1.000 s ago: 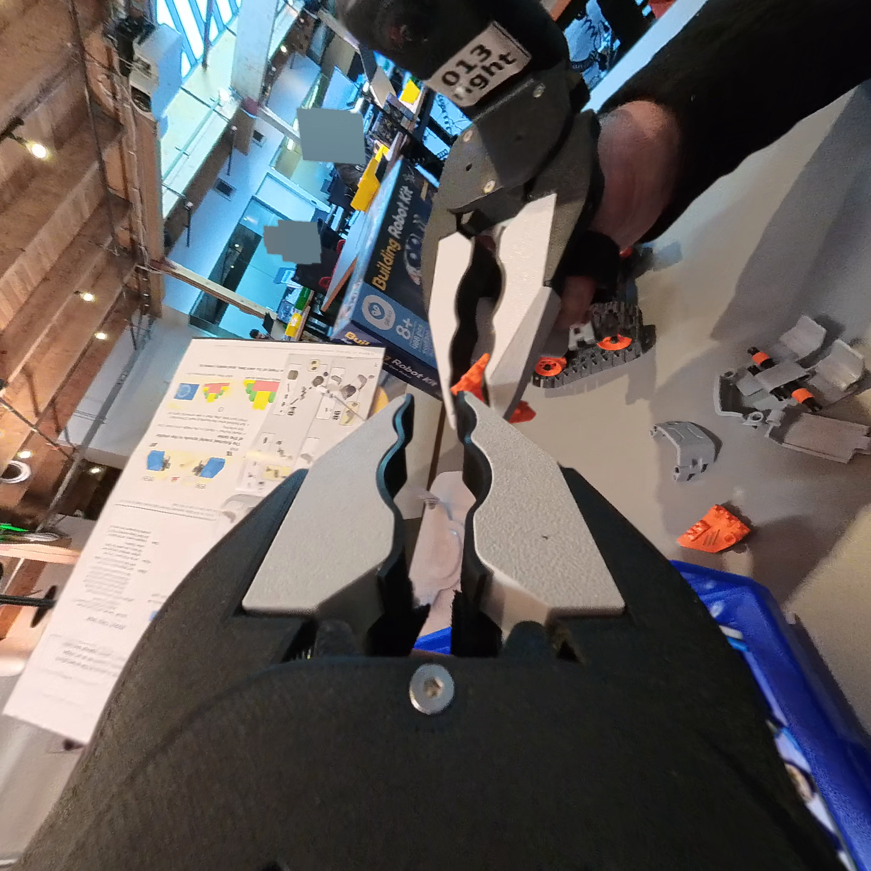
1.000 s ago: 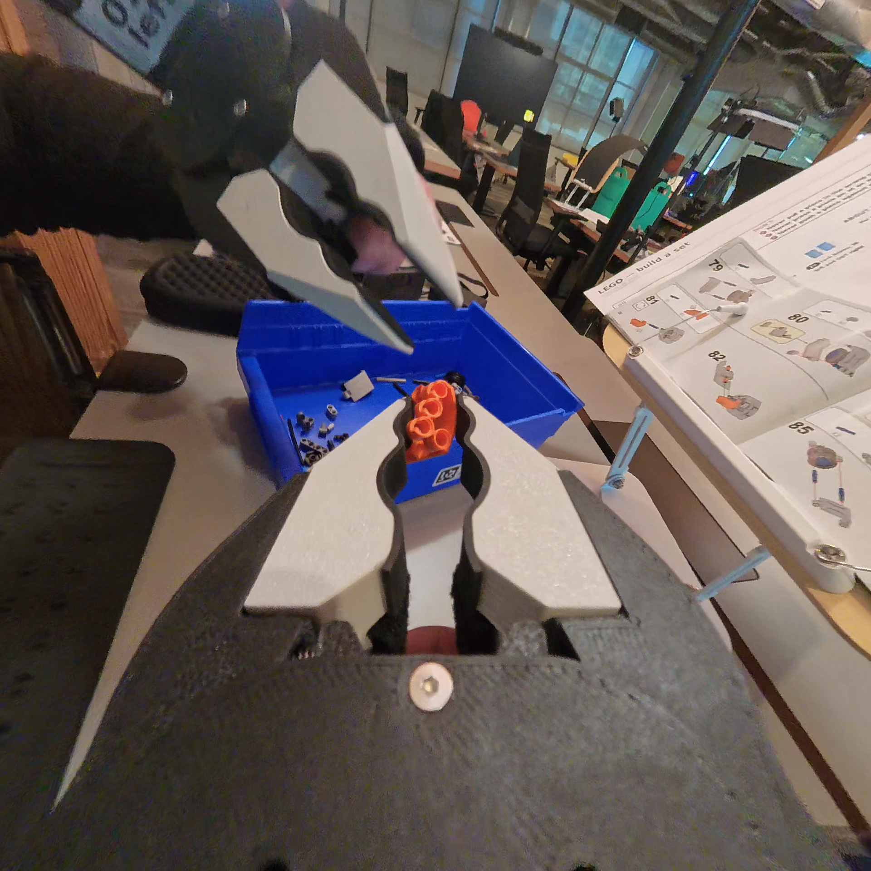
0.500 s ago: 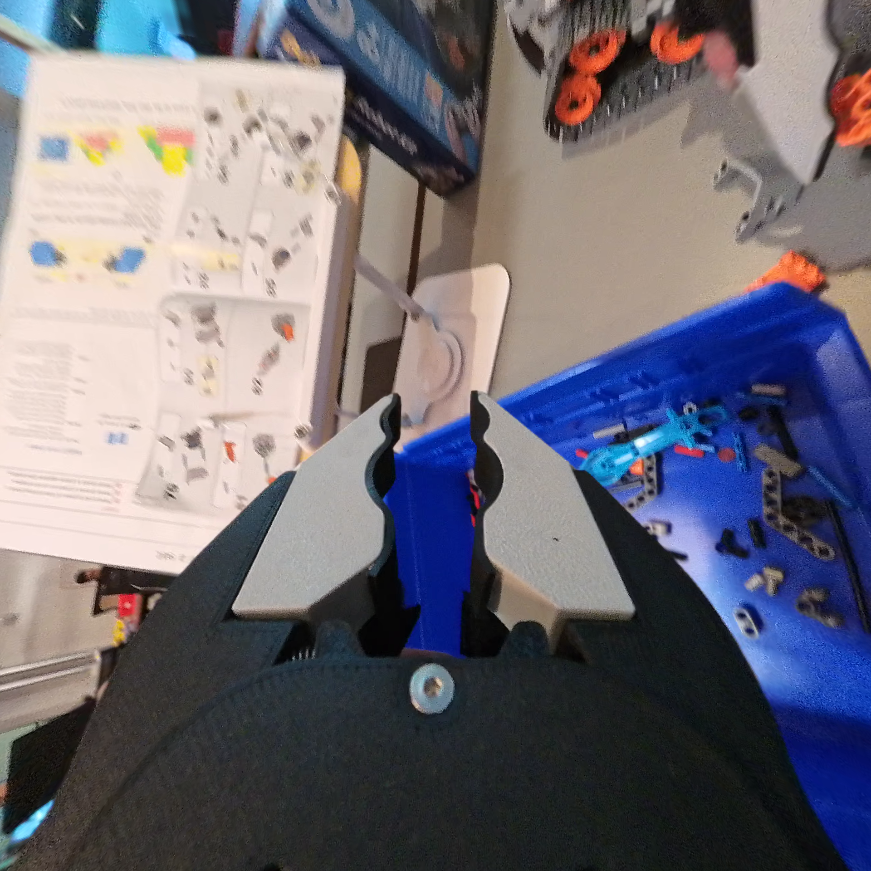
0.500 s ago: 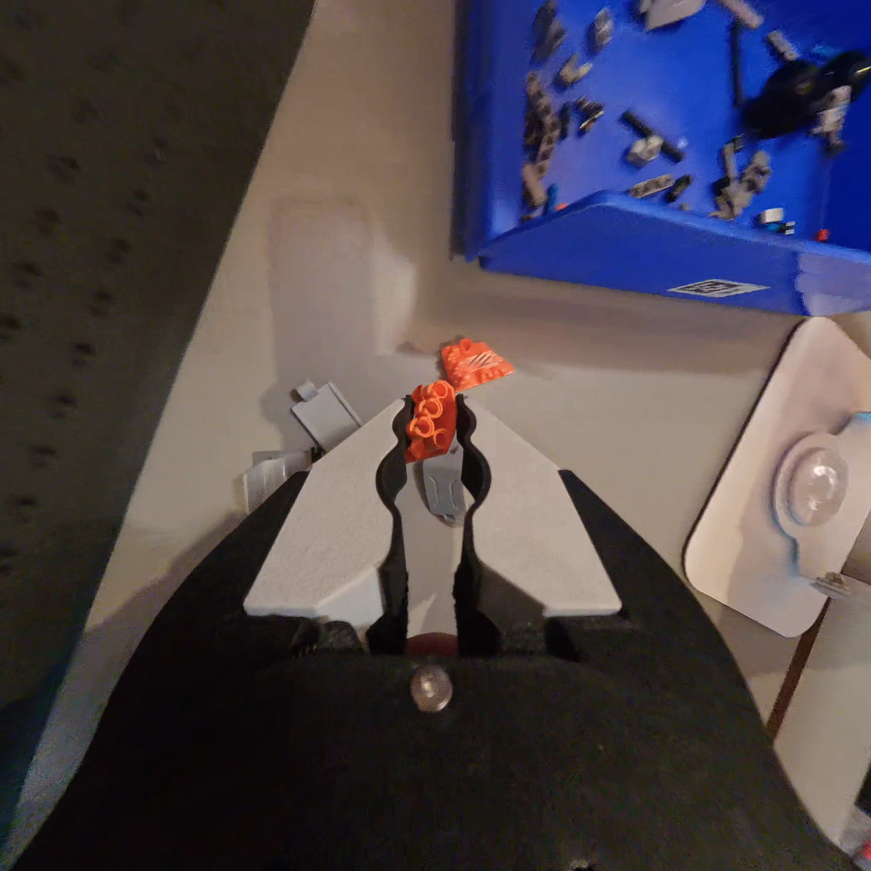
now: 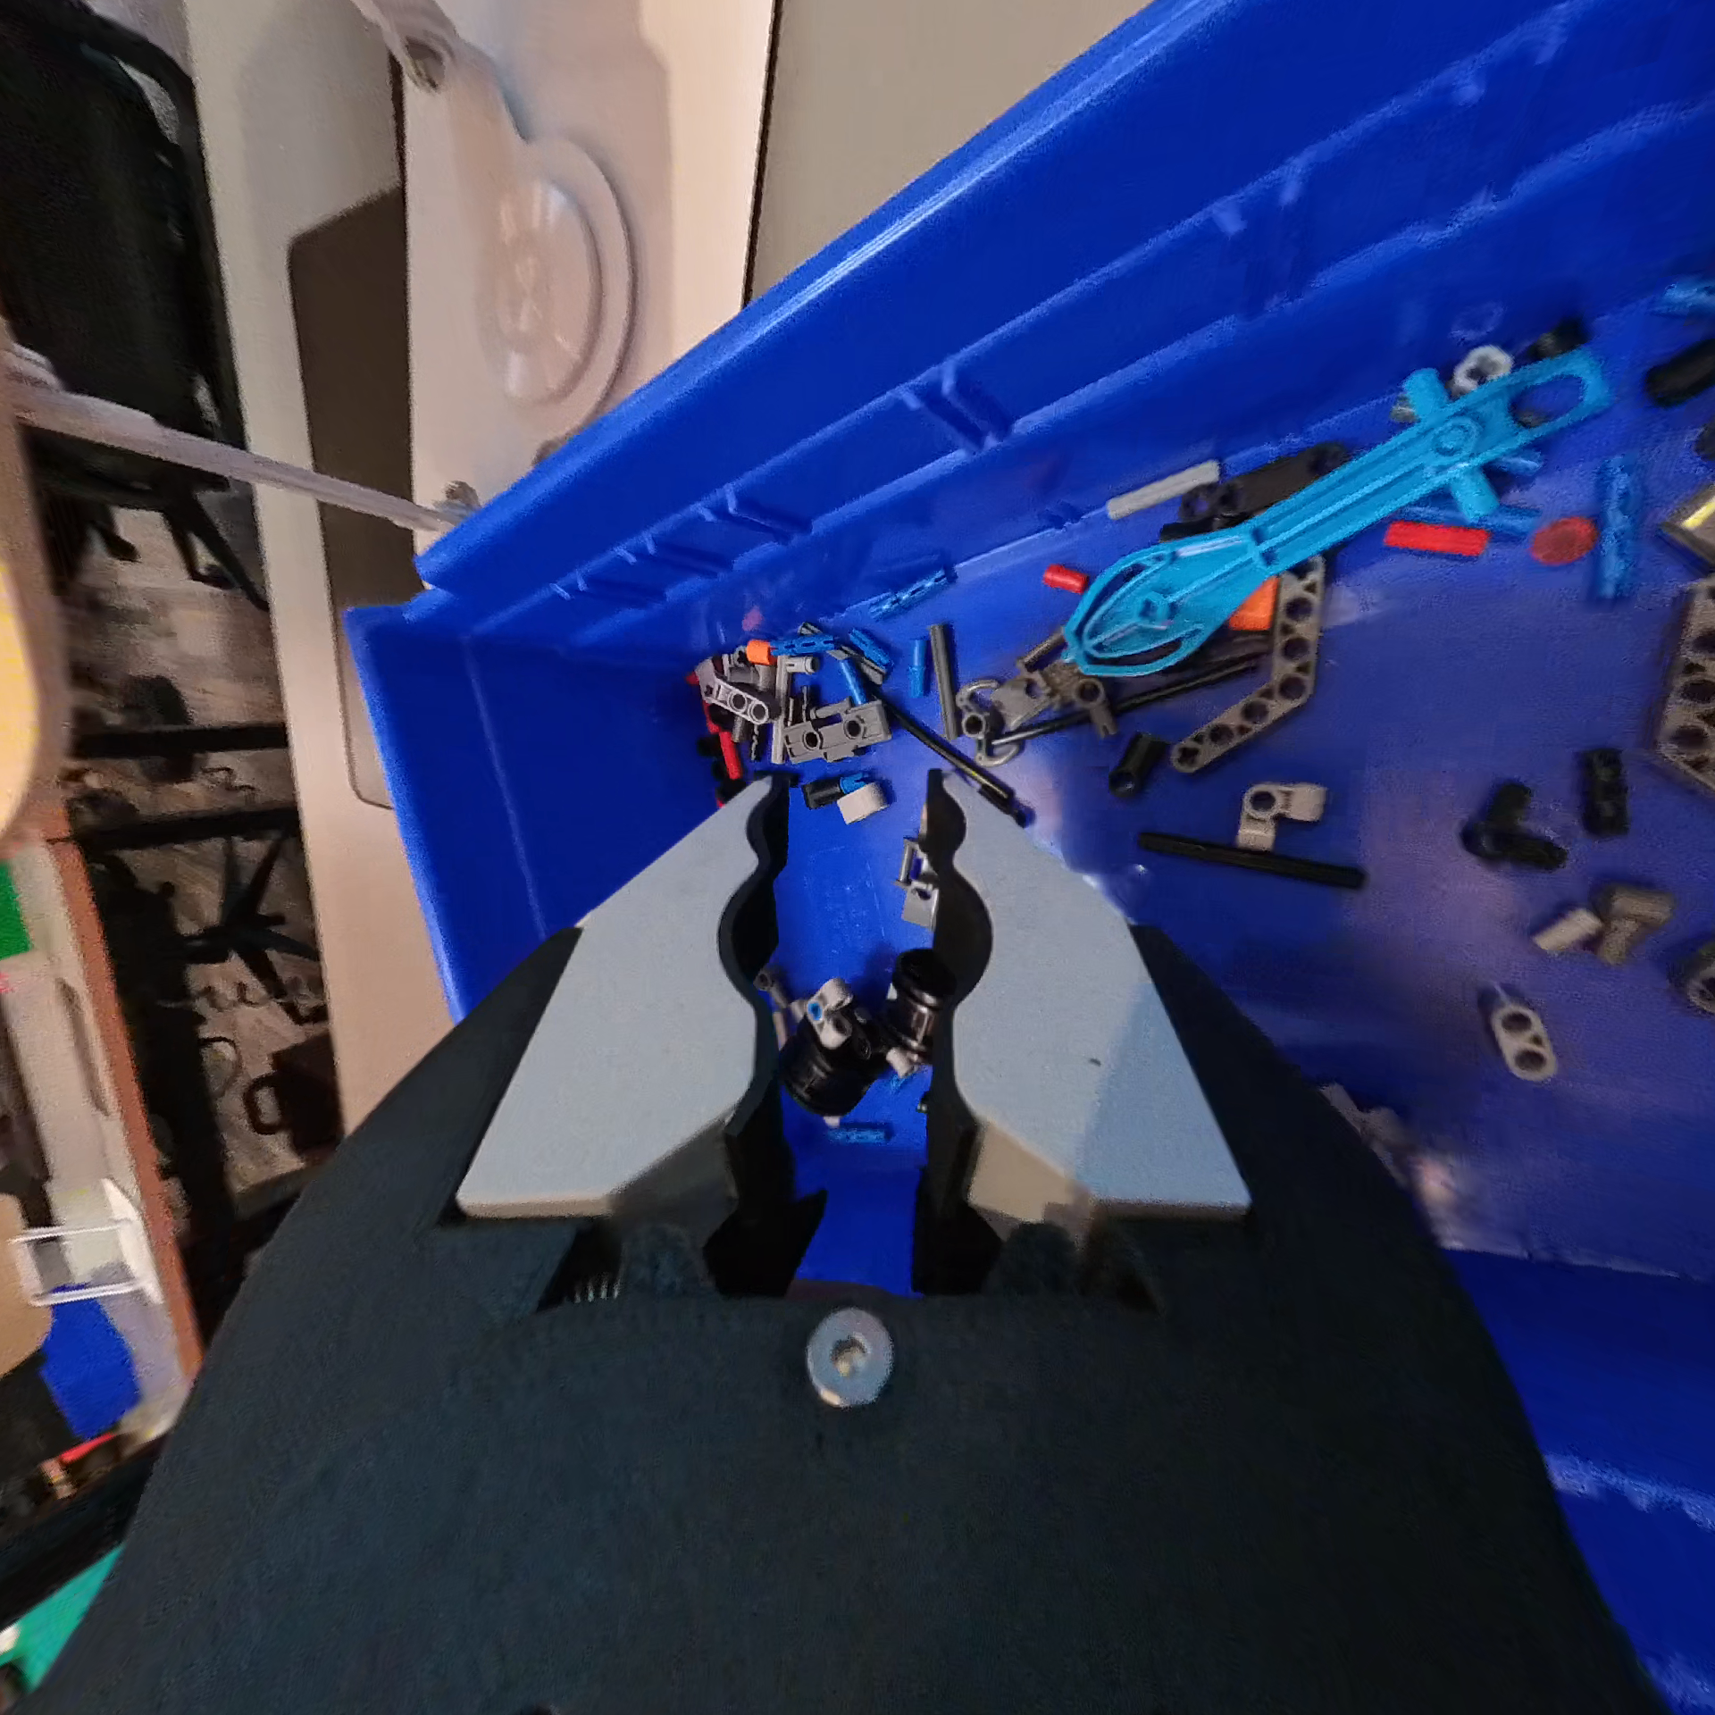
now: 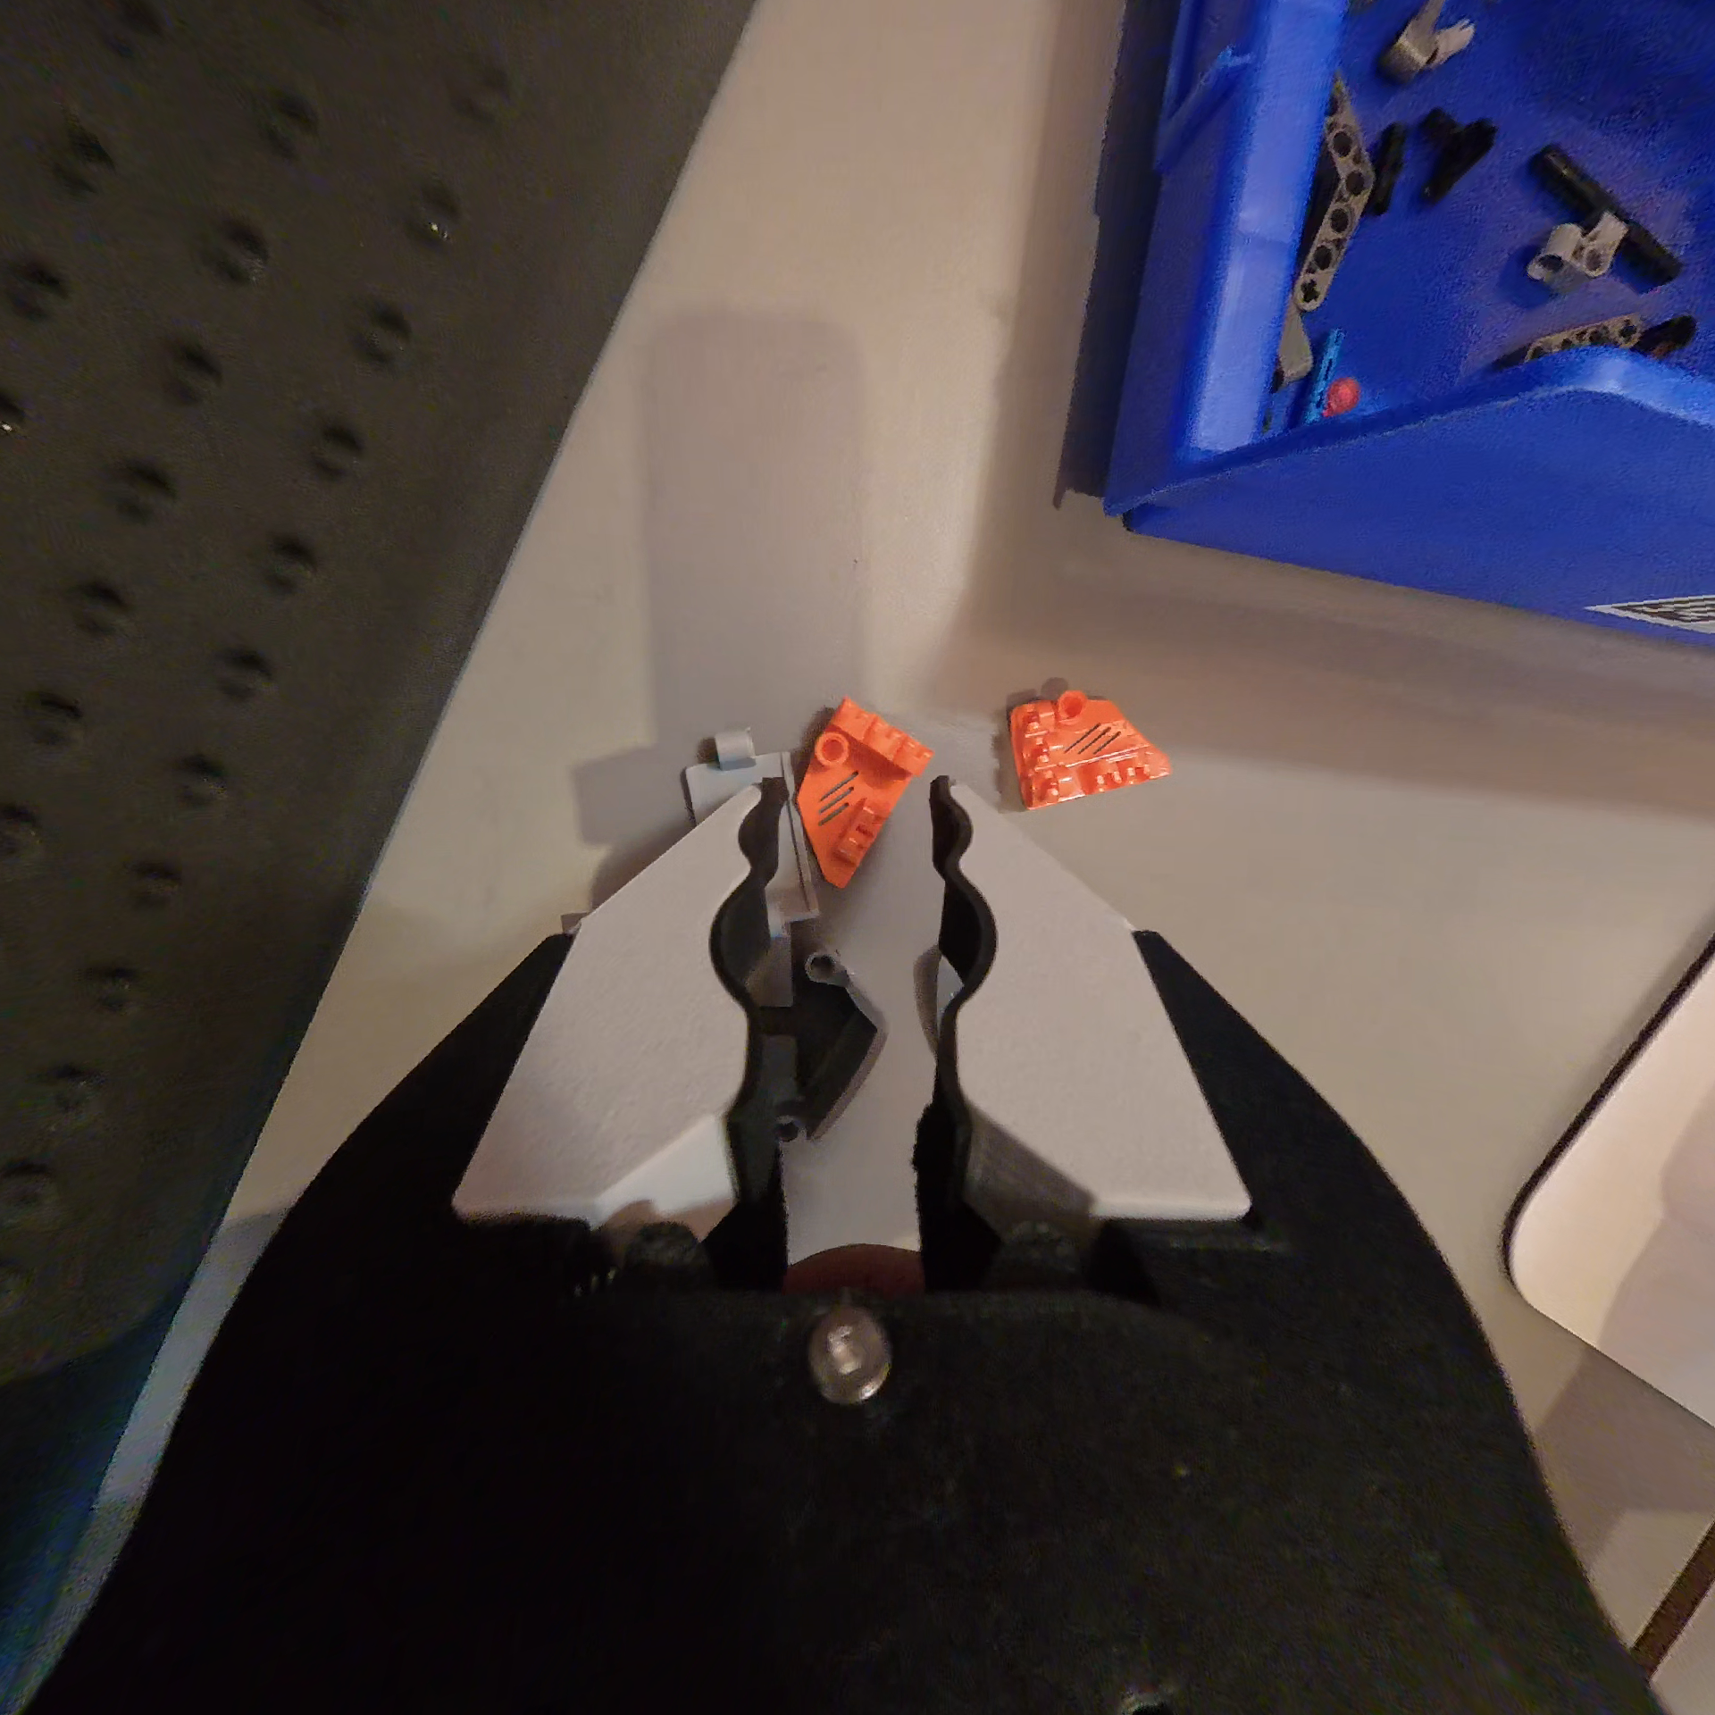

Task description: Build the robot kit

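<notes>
Across the upper right of both views — blue bin (image 5: 575, 835), holding loose small parts: teal lever piece (image 5: 1299, 538), grey beams, black pins. Left gripper (image 5: 854, 789) hangs over its corner, fingers apart, empty; a black-and-grey connector cluster (image 5: 863, 1030) lies below the gap. Centre of the right view — right gripper (image 6: 849, 789), fingers parted, gripping nothing, above the beige table (image 6: 835, 278). An orange wedge piece (image 6: 854, 789) lies just beyond the tips, a second orange wedge (image 6: 1081, 756) near it, a grey panel piece (image 6: 821, 1039) beneath.

Two orange wedge pieces (image 6: 858, 789) (image 6: 1084, 754) are lying on the table (image 6: 1206, 928), with at least two grey pieces (image 6: 817, 1030) beside them. One blue bin (image 5: 1021, 325) is holding one turquoise blade-shaped part (image 5: 1299, 529) and many small pins and beams, too numerous to count.
</notes>
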`<act>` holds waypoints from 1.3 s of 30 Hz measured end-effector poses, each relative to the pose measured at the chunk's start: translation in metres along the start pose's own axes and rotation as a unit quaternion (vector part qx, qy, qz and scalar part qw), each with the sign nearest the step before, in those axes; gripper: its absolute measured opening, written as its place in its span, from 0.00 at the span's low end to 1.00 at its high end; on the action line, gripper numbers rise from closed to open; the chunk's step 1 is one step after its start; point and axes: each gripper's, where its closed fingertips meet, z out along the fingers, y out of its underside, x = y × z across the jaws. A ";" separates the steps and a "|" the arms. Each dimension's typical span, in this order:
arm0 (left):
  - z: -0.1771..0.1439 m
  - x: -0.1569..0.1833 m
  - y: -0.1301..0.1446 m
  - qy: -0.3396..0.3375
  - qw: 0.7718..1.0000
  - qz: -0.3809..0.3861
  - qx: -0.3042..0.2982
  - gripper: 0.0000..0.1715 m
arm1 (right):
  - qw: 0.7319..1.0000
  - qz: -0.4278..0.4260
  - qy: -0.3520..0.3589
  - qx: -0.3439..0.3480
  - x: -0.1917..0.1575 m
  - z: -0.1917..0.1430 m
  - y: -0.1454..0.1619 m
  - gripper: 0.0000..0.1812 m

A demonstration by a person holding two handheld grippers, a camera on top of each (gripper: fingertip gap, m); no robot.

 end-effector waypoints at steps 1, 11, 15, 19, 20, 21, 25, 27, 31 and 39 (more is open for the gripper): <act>0.006 0.000 0.001 0.008 1.000 -0.007 -0.002 0.16 | 1.000 0.000 0.002 0.003 0.001 -0.001 0.000 0.17; 0.054 0.003 0.032 0.063 0.994 -0.033 -0.077 0.07 | 1.000 0.009 0.005 0.015 0.006 -0.001 0.001 0.14; 0.048 -0.008 0.047 0.048 0.992 -0.032 -0.110 0.06 | 1.000 0.013 0.004 0.014 0.007 -0.001 0.003 0.14; 0.042 -0.010 0.015 0.049 0.997 -0.052 -0.034 0.08 | 1.000 0.016 0.005 0.019 0.009 -0.002 0.003 0.13; 0.042 -0.008 0.006 0.055 0.997 -0.055 -0.018 0.08 | 1.000 0.017 0.004 0.021 0.009 -0.002 0.002 0.13; 0.043 -0.005 -0.002 0.063 0.996 -0.062 -0.004 0.09 | 1.000 0.017 0.004 0.022 0.009 -0.002 0.002 0.13; 0.061 -0.002 0.006 0.058 0.996 -0.057 -0.041 0.11 | 1.000 0.017 0.005 0.022 0.009 -0.001 0.002 0.13; 0.066 0.000 0.008 0.062 0.995 -0.060 -0.042 0.04 | 1.000 0.017 0.005 0.022 0.009 -0.001 0.001 0.13; 0.067 0.000 0.007 0.069 0.994 -0.072 -0.038 0.02 | 0.999 0.018 0.007 0.028 0.010 -0.003 0.000 0.12; 0.046 -0.009 0.003 0.044 0.996 -0.080 -0.019 0.02 | 0.997 0.036 0.041 0.060 0.025 -0.017 -0.009 0.13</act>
